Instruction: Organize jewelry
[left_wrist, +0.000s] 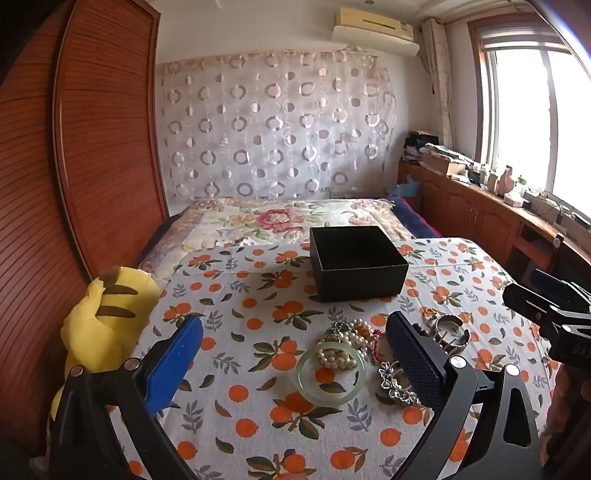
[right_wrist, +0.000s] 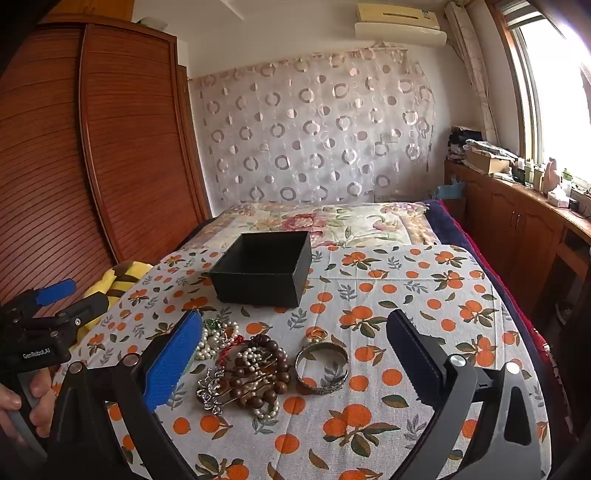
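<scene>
We have two handheld grippers over a table covered by an orange-print cloth (right_wrist: 388, 421). Nearest us, the left gripper (left_wrist: 295, 354) hovers above the near part of the cloth with its jaws wide and holding nothing; its blue pad (left_wrist: 173, 365) is on one side, the dark pad (left_wrist: 413, 365) on the other. The right gripper (right_wrist: 295, 354) is likewise spread wide and empty, hovering over the jewelry heap. Between the left jaws we see a pale green bangle (left_wrist: 328, 373) flat on the cloth, with a pearl strand (left_wrist: 345, 347) spilling over its far rim. Just beside it sits a silver filigree piece (left_wrist: 397, 380), partly hidden behind the dark pad. In the right view the heap reads clearer: brown wooden beads (right_wrist: 258, 373) tangled with pearls, a wide metal cuff (right_wrist: 322, 367) just right of them, and a small gold ring (right_wrist: 317, 334) touching the cuff's far side. All jewelry lies toward the near middle of the cloth, in one cluster. Farther back, well apart from the heap, an open black box (right_wrist: 262, 269) stands upright toward the far edge of the cloth; what we see of its inside is bare. A yellow plush toy (left_wrist: 107, 317) sits off the left edge. Beyond the table there's a bed with a floral cover (left_wrist: 280, 218), then a circle-pattern curtain (left_wrist: 273, 125), with a wooden wardrobe (left_wrist: 74, 147) at left.
</scene>
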